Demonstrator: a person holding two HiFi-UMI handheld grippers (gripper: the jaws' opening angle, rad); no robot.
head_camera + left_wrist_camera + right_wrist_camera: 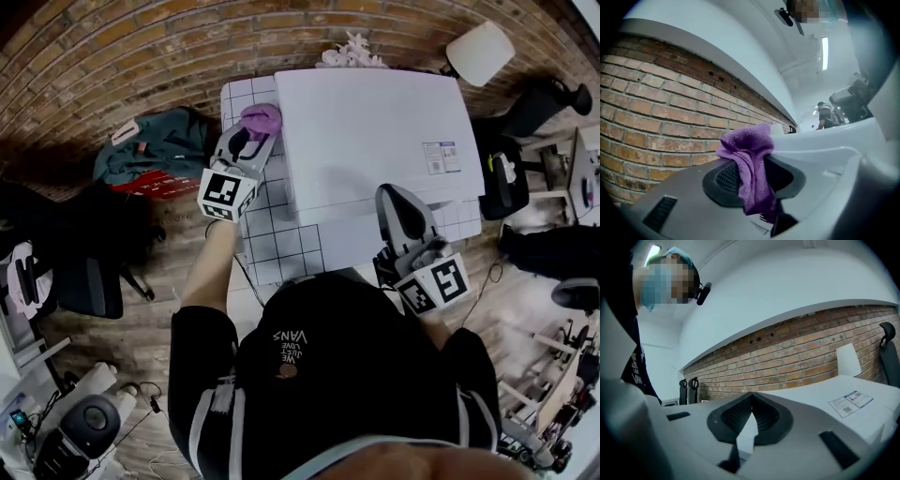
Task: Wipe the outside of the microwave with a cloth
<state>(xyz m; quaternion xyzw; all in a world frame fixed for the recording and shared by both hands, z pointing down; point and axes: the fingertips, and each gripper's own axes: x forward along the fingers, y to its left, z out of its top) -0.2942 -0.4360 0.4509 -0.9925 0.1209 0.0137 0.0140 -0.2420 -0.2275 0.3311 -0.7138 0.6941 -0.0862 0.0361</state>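
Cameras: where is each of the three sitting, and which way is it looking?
Head view: on the person's head, looking steeply down at the white microwave, left gripper and right gripper; their shoulders and forearms show.
Left gripper view: on the left gripper, looking along its jaws, shut on the purple cloth, towards the brick wall; the person's head shows above.
Right gripper view: on the right gripper, looking over its closed, empty jaws across the microwave top to the wall; head and dark shirt show left.
Shared: the microwave's label appears in head and right gripper views.
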